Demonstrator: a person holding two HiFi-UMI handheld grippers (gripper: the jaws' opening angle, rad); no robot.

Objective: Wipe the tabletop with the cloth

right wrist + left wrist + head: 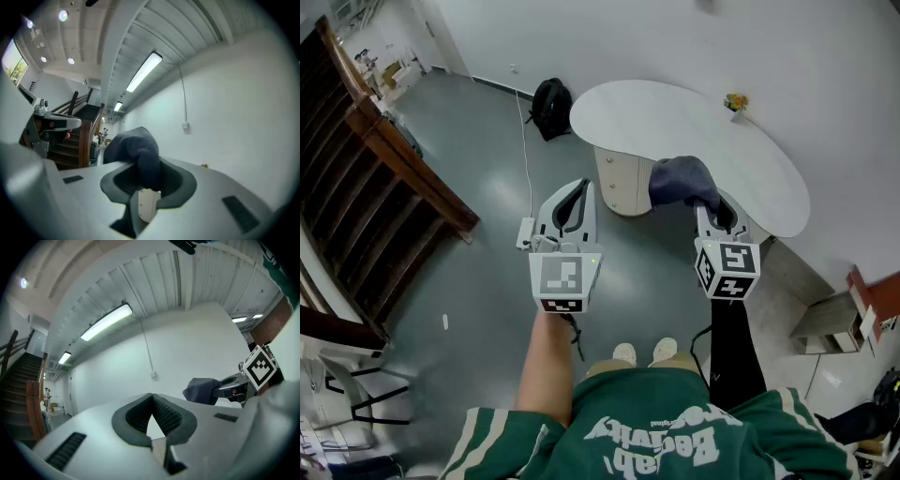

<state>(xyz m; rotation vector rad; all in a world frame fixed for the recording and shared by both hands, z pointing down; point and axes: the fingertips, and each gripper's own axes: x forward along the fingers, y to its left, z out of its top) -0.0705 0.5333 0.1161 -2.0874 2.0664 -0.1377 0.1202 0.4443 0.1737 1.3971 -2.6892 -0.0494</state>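
A dark blue cloth [682, 180] hangs bunched from my right gripper [713, 208], which is shut on it just in front of the near edge of the white kidney-shaped table [675, 122]. In the right gripper view the cloth [137, 149] fills the gap between the jaws and folds over them. My left gripper [573, 199] is held over the floor left of the table, shut with nothing in it; its pads [161, 411] meet at the tips. From the left gripper view the right gripper [233, 386] and the cloth [201, 390] show at the right.
A small yellow object [735, 101] sits at the table's far edge by the wall. A cabinet [623, 183] stands under the table. A black backpack [550, 108] and a cable with a power strip [525, 234] lie on the floor. A wooden staircase [384, 178] runs along the left.
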